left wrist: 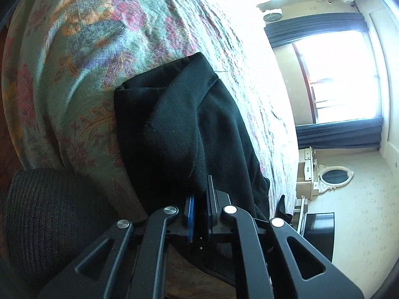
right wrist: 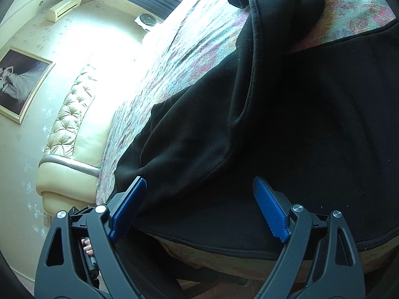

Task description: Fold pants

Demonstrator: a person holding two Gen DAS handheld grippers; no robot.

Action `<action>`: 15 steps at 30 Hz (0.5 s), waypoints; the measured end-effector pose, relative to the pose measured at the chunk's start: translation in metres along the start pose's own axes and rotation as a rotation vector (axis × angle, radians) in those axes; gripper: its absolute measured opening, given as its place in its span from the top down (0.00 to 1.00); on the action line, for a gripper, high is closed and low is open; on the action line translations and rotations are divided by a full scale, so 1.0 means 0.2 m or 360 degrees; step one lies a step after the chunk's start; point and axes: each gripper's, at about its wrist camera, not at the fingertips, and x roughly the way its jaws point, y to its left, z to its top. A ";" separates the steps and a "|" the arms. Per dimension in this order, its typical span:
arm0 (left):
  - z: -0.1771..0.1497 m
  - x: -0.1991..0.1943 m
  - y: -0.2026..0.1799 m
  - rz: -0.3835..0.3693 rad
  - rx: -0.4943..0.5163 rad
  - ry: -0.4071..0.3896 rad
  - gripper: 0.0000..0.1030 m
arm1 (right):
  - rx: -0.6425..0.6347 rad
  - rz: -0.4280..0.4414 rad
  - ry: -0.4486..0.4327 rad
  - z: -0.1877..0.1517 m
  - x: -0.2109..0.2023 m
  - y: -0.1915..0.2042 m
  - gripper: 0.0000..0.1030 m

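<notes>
On the floral quilt (left wrist: 74,74), left hand-held gripper (left wrist: 199,206) pinches fleecy black pants (left wrist: 174,124); right hand-held gripper (right wrist: 199,206) gapes.

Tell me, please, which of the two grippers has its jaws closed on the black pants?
The left gripper: its jaws pinch the black pants at the near edge. The right gripper stands wide open, its blue pads apart over the fabric.

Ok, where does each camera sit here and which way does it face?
Left wrist: on the left gripper, shut on the black pants, looking across the floral bedspread to the window.
Right wrist: on the open right gripper, over the pants' edge, facing the headboard; a fingertip shows.
Shared: pants, bedspread.
</notes>
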 end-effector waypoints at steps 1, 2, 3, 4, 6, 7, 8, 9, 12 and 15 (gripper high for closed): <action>0.00 -0.01 -0.01 -0.0006 0.0011 -0.0007 0.93 | 0.0027 0.0004 -0.0007 0.00 0.00 -0.01 0.15; 0.00 -0.01 -0.01 -0.0011 0.0022 -0.0016 0.93 | 0.0056 0.0011 -0.0018 0.00 -0.01 -0.02 0.15; 0.00 -0.01 -0.02 -0.0018 0.0029 -0.0020 0.93 | 0.0082 0.0016 -0.0034 0.01 -0.01 -0.03 0.15; -0.01 -0.03 -0.01 -0.0027 0.0032 -0.0021 0.93 | 0.0109 0.0022 -0.0054 0.01 -0.01 -0.05 0.15; 0.00 -0.03 -0.01 -0.0051 0.0024 -0.0020 0.93 | 0.0177 0.0044 -0.0107 0.02 -0.02 -0.07 0.15; 0.00 -0.03 -0.02 -0.0057 0.0024 -0.0025 0.93 | 0.0212 0.0058 -0.0145 0.03 -0.02 -0.08 0.15; 0.00 -0.03 -0.02 -0.0065 0.0028 -0.0028 0.93 | 0.0236 0.0071 -0.0173 0.04 -0.02 -0.08 0.15; 0.00 -0.03 -0.02 -0.0069 0.0032 -0.0028 0.93 | 0.0239 0.0072 -0.0184 0.05 -0.02 -0.08 0.17; -0.01 -0.02 -0.04 -0.0067 0.0045 -0.0021 0.93 | 0.0264 0.0066 -0.0178 0.10 0.03 -0.10 0.48; -0.03 -0.02 -0.02 -0.0070 0.0031 -0.0007 0.93 | 0.0280 0.0013 -0.0148 0.13 0.10 -0.14 0.63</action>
